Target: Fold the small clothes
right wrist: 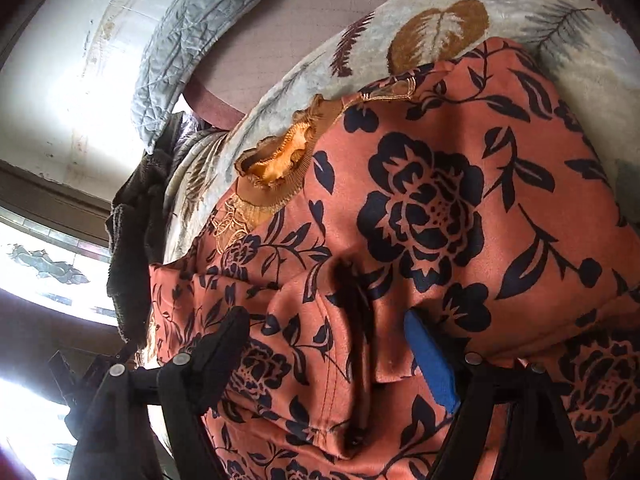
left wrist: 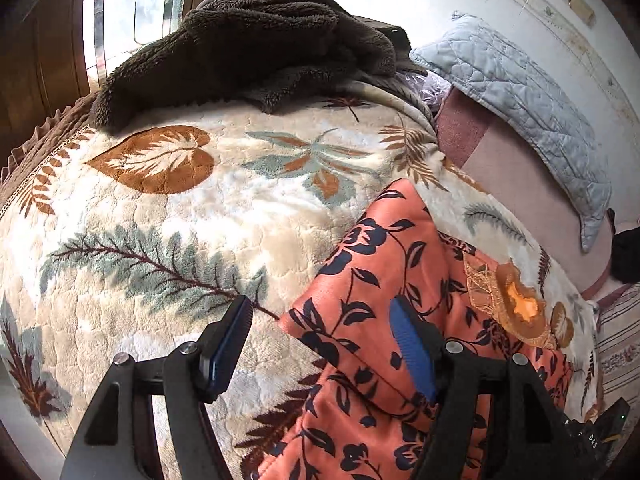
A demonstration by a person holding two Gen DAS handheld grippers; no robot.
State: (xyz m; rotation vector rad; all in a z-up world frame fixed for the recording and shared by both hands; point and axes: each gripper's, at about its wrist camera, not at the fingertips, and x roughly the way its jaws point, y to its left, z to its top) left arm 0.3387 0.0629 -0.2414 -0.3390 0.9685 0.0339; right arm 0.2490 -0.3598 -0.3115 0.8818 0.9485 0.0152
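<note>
**Both grippers open over an orange floral garment on the bed**

In the left wrist view, the left gripper (left wrist: 322,344) hangs over the bed with its fingers (left wrist: 228,348) spread wide apart and nothing between them. The left finger sits above the cream leaf-patterned blanket (left wrist: 168,200); the right finger, with its blue pad, sits above the orange floral garment (left wrist: 372,280). That garment lies on the blanket at the lower right of this view, one corner pointing up toward the middle of the bed, with a gold ruffled collar (left wrist: 516,304) showing at its right side. Farther back on the blanket lies a dark brown fleece item (left wrist: 248,44) in a heap, and to the right a pale blue quilted pillow (left wrist: 520,92) rests against the white wall (left wrist: 520,4).

In the right wrist view, the right gripper (right wrist: 332,344) is close above the same garment (right wrist: 440,200), its fingers (right wrist: 430,354) also parted. A raised fold of the orange cloth stands in the gap between them, but the fingers are not pressed onto it. The gold collar (right wrist: 280,160) lies at the garment's upper left edge, with the leaf blanket (right wrist: 440,28) beyond it.
</note>
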